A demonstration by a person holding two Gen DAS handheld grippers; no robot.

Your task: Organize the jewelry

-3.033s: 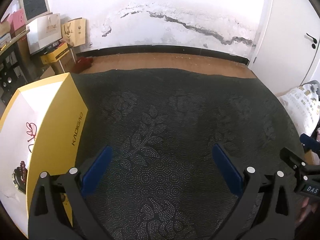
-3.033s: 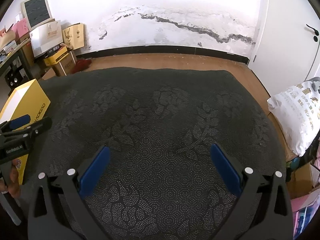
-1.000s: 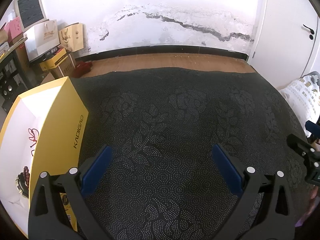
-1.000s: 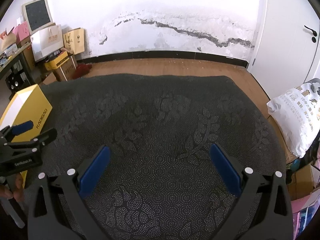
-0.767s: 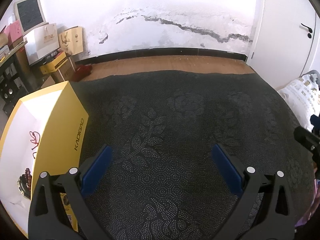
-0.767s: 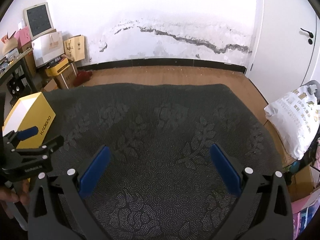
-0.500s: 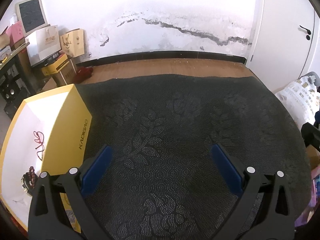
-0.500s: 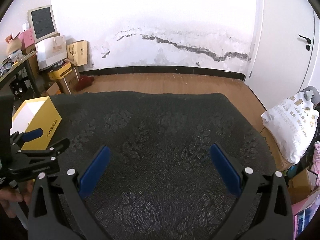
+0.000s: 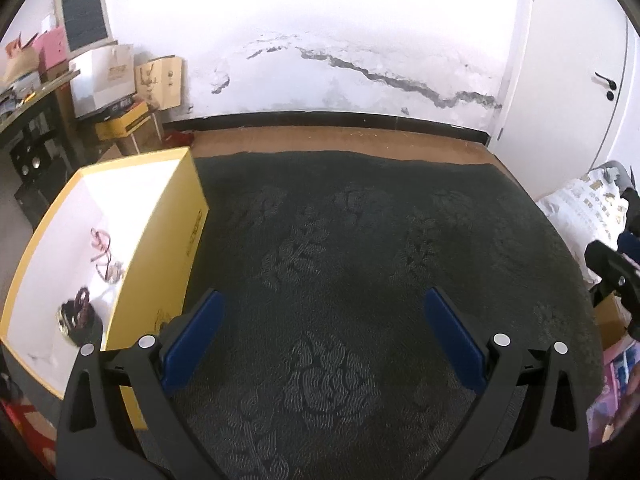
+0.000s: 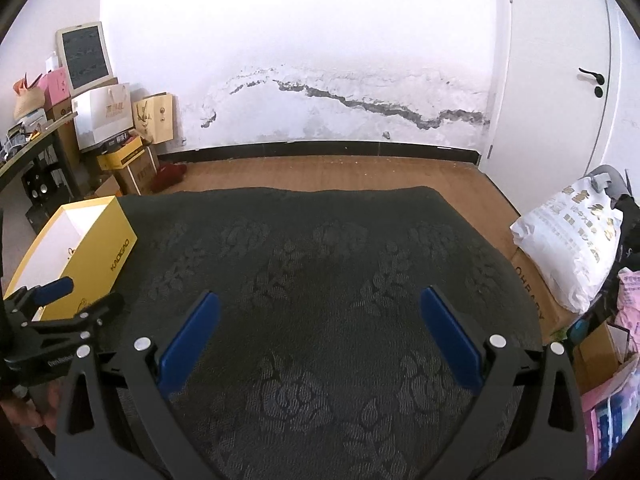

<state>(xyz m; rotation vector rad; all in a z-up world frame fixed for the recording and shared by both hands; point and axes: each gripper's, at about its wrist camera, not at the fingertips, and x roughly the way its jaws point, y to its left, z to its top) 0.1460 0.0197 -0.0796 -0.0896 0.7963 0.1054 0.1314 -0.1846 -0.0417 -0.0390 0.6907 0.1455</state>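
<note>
Jewelry, perhaps beads, inside yellow box, left view only; both claws wide.

Both views look forward and down over the dark patterned worktop toward the cracked wall; the left wrist view sits close beside the yellow box, just right of it, high enough to see down into its white interior; the right wrist view stands farther right of the yellow box and is pitched more level, taking in more wall; the 2 views share the worktop, the box, the wall, the wooden floor and the door; each catches the other gripper at its edge.
</note>
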